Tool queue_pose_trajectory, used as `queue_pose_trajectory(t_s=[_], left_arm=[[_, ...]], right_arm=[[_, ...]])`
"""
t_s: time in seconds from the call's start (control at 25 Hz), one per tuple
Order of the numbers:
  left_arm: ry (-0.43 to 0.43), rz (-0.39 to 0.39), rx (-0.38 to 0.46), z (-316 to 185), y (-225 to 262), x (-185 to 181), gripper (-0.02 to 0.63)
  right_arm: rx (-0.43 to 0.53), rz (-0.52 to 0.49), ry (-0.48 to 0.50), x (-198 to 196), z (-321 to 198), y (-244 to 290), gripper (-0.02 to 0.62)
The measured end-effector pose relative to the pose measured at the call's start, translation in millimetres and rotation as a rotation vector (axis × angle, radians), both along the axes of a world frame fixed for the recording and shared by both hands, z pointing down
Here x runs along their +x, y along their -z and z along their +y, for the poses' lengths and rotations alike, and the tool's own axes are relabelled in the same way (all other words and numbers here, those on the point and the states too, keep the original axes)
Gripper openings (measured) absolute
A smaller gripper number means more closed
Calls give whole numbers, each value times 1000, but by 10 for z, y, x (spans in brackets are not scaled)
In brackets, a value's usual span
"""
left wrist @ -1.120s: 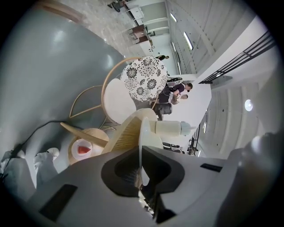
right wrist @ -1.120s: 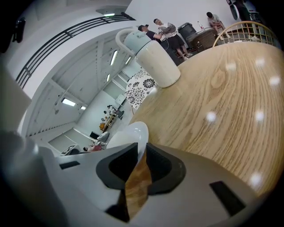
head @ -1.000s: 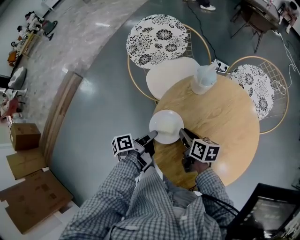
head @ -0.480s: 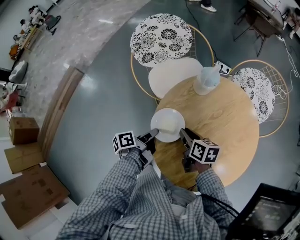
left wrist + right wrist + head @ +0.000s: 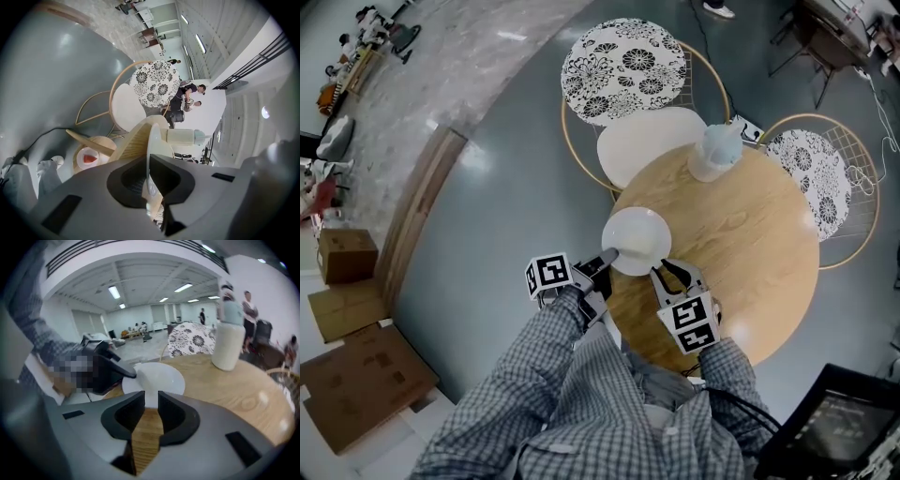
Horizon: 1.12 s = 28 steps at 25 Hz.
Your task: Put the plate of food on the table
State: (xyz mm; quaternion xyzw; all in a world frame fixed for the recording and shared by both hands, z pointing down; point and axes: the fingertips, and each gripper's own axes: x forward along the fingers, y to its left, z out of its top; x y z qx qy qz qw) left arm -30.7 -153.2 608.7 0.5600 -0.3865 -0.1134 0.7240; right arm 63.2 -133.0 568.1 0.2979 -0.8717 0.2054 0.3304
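Two grippers: left gripper [image 5: 605,259] clamps plate [image 5: 636,240] rim at 7 o'clock, by table [image 5: 741,244] edge; right gripper [image 5: 670,274] slightly apart, empty, at 5 o'clock. Bare wood toward 3.

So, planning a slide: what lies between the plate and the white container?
Only bare wooden tabletop between plate and white container, shown in the head view.

1. A glossy grey floor [image 5: 516,216] fills the head view, with a marble band [image 5: 441,66] at eleven o'clock.
2. A floral-cushioned chair [image 5: 623,70] stands at twelve o'clock, and a second chair [image 5: 811,178] at two.
3. Flattened cardboard [image 5: 356,384] lies at eight o'clock.
4. Strip lights [image 5: 114,291] glow on the ceiling.
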Motion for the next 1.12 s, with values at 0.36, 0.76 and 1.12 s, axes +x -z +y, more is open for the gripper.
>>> queue_pose_trajectory(t_s=[0.36, 0.76, 1.12], left_arm=[[8, -2, -1, -14, -9, 32, 17], [31, 12, 0, -14, -15, 27, 18], [-23, -71, 12, -26, 18, 58, 20]], right_arm=[[312, 304, 542, -437, 309, -17, 71], [433, 463, 646, -507, 343, -236, 51], [396, 446, 622, -503, 348, -271, 51]])
